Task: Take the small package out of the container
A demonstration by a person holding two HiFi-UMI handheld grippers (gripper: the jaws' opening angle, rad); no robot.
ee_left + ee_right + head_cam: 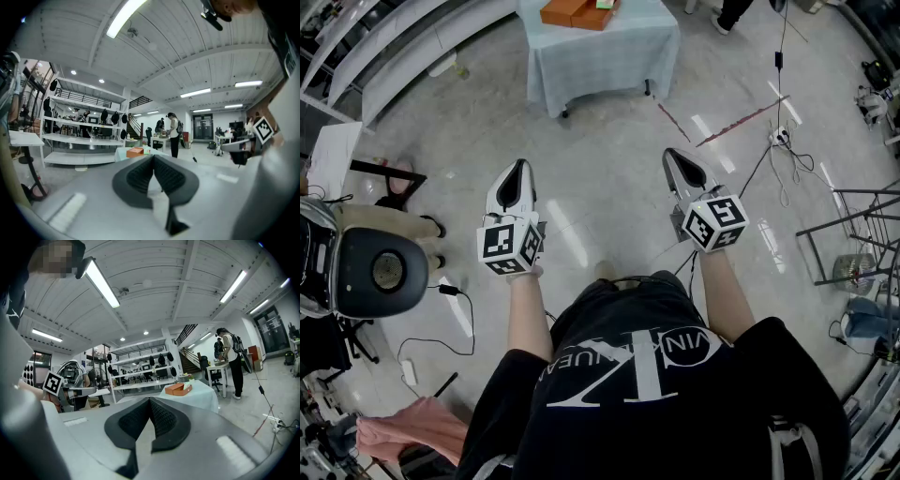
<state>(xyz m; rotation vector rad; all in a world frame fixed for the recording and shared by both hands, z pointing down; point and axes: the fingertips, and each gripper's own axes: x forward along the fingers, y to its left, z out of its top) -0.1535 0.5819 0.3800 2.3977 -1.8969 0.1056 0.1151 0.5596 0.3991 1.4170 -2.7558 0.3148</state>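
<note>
The left gripper point(517, 170) and right gripper point(674, 156) are both clenched on nothing, well short of the bench point(600, 58). On the bench sits the orange container point(574, 12), with the small greenish package point(605, 4) at its edge; whether it lies inside or beside is unclear.

The head view looks steeply down from above the person onto the left gripper point(518, 169) and right gripper point(677, 157), with the cloth-draped tabletop point(600, 56) far ahead of the jaws. Each gripper view sits close behind its own jaws, facing nearly level across the room. All three views share that tabletop and its orange box point(578, 11), well beyond the jaws.
</note>
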